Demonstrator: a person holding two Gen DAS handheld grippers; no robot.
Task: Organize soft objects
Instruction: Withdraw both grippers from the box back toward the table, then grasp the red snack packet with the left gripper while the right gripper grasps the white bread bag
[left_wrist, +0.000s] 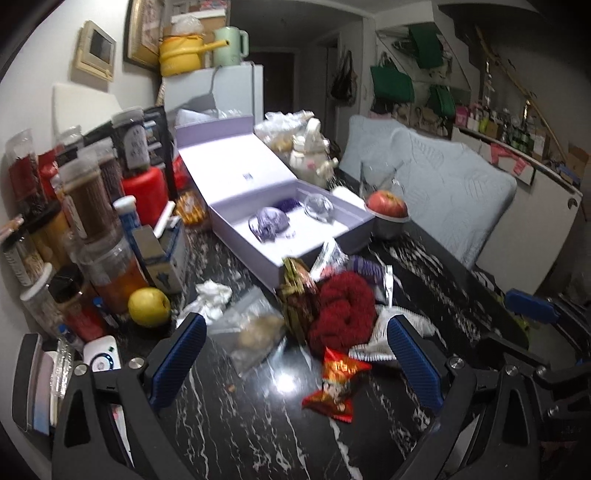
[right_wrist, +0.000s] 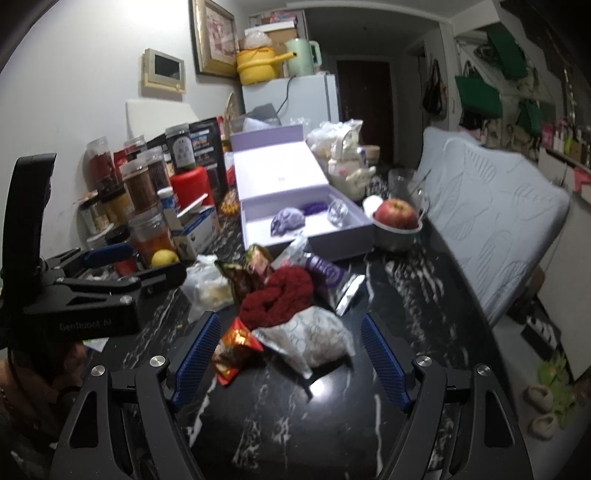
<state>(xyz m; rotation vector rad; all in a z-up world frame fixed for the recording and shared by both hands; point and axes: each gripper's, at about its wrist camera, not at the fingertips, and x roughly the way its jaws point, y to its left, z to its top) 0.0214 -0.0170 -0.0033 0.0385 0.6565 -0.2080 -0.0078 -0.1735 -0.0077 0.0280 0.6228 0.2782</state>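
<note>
A black marbled table (left_wrist: 258, 424) fills the lower half of both views. A pale cushion (right_wrist: 491, 221) is seen along its edge at 3 o'clock. An open lilac box (left_wrist: 291, 221) lies at the table's middle, at 12 o'clock from the pile; a purple pouch (left_wrist: 269, 223) and a clear item, too blurred to identify, are held inside it. Jars (left_wrist: 88, 206) are crowded at 9 o'clock, with a yellow fruit (left_wrist: 149, 307) just beside them. An apple (right_wrist: 396, 214) is set in a bowl (right_wrist: 397, 236) touching the box's corner at 3 o'clock.

The soft things are heaped just below the box: a red knit (left_wrist: 345, 314) at the centre, a white patterned bag (right_wrist: 314, 336) touching it at 5 o'clock in the right wrist view, a clear bag (left_wrist: 251, 332) at 9 o'clock, and a red wrapper (left_wrist: 336, 384) at 6 o'clock.

The left gripper (left_wrist: 295, 358) is held with jaws spread wide, nothing between them, above the table short of the pile. The right gripper (right_wrist: 290, 354) is likewise spread and empty-handed, with the white bag and wrapper lying between its fingers (right_wrist: 386, 363) in view.
</note>
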